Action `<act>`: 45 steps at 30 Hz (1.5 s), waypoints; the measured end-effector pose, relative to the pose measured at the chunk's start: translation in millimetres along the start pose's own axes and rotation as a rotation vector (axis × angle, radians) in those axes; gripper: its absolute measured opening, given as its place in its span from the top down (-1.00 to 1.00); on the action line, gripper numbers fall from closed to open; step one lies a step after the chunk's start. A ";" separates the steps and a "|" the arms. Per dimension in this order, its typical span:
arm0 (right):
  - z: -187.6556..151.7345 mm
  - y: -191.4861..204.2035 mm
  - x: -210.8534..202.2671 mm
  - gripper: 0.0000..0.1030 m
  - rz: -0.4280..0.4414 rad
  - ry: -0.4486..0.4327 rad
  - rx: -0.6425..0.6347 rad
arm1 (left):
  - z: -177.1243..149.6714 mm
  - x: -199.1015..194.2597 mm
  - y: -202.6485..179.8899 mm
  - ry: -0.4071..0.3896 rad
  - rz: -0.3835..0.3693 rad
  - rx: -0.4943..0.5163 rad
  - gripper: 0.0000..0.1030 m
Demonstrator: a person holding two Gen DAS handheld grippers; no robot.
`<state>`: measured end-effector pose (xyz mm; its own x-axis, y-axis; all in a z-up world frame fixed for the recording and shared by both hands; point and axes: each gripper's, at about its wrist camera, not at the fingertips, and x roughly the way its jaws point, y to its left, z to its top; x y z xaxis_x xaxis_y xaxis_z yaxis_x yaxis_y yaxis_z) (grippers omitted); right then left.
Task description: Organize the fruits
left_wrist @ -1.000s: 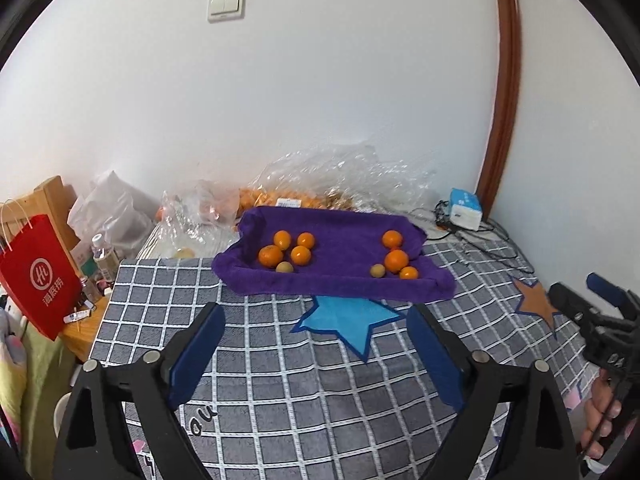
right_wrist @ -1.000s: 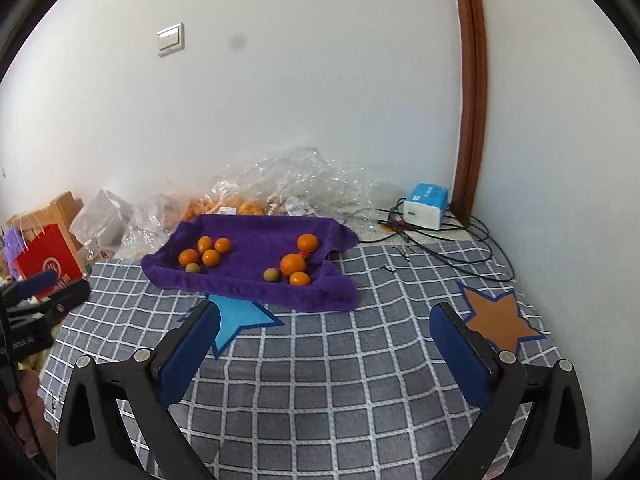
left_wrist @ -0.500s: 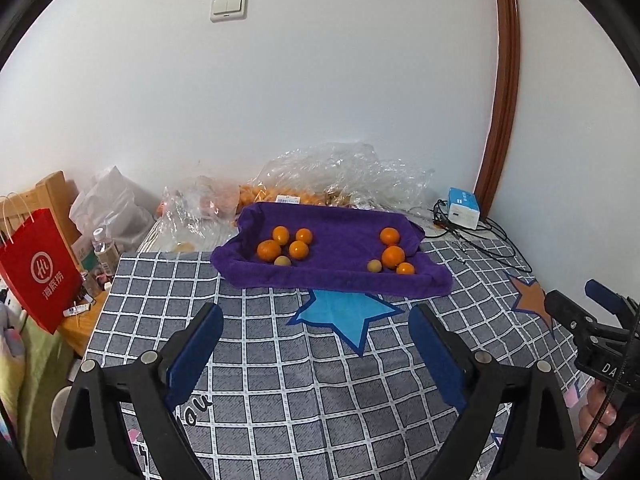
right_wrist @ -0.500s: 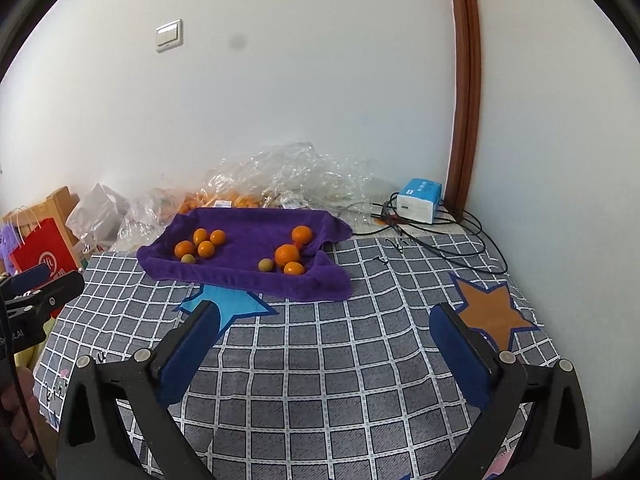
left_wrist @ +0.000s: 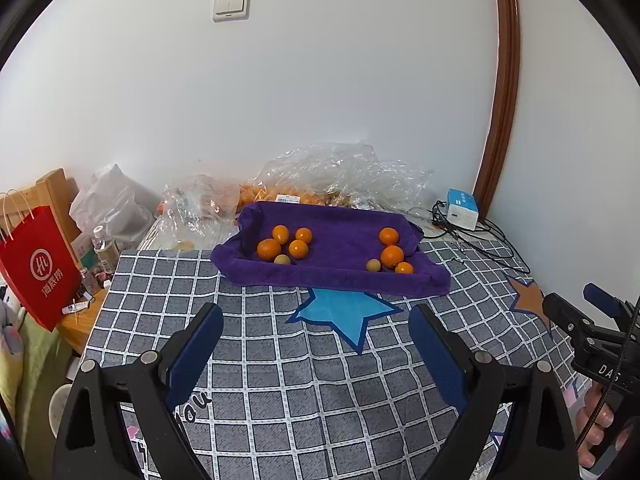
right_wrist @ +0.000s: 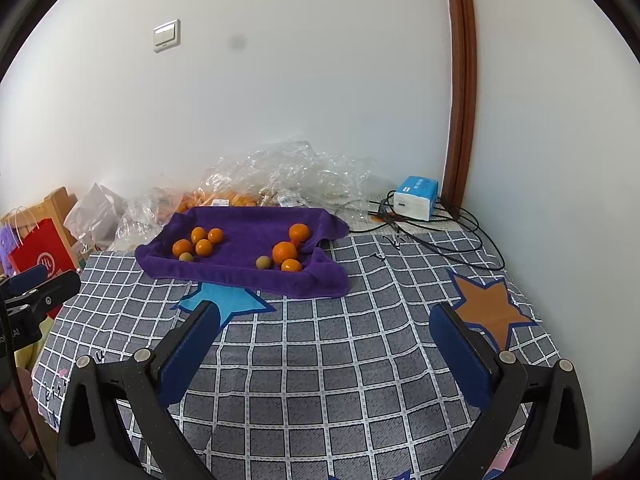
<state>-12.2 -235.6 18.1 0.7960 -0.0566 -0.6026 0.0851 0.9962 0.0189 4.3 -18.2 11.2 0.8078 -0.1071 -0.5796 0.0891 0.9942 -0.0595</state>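
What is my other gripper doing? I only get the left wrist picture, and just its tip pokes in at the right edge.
Observer: The right gripper is wide open, with nothing between its fingers but the checked blanket.
Operator: Is it close to the oranges?
Observer: No. In its own view, a stretch of bare blanket lies between its fingertips and the purple towel that holds them.
Operator: What's half hidden behind its tip?
Observer: An orange star printed on the blanket. The right wrist picture shows it whole, just beyond the right-hand finger.
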 end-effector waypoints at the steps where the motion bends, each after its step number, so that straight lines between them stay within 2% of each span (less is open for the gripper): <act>1: 0.0 0.0 0.3 -0.99 0.002 0.000 0.000 | 0.0 -0.6 0.7 -0.001 0.001 -0.002 -0.82; 45: -0.6 5.8 1.0 -0.99 0.005 0.004 0.002 | 2.6 -5.9 11.2 -0.021 0.019 -0.034 -0.83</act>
<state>-11.3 -229.9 17.2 0.7941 -0.0515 -0.6056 0.0825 0.9963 0.0234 2.0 -6.5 16.0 0.8210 -0.0881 -0.5641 0.0544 0.9956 -0.0762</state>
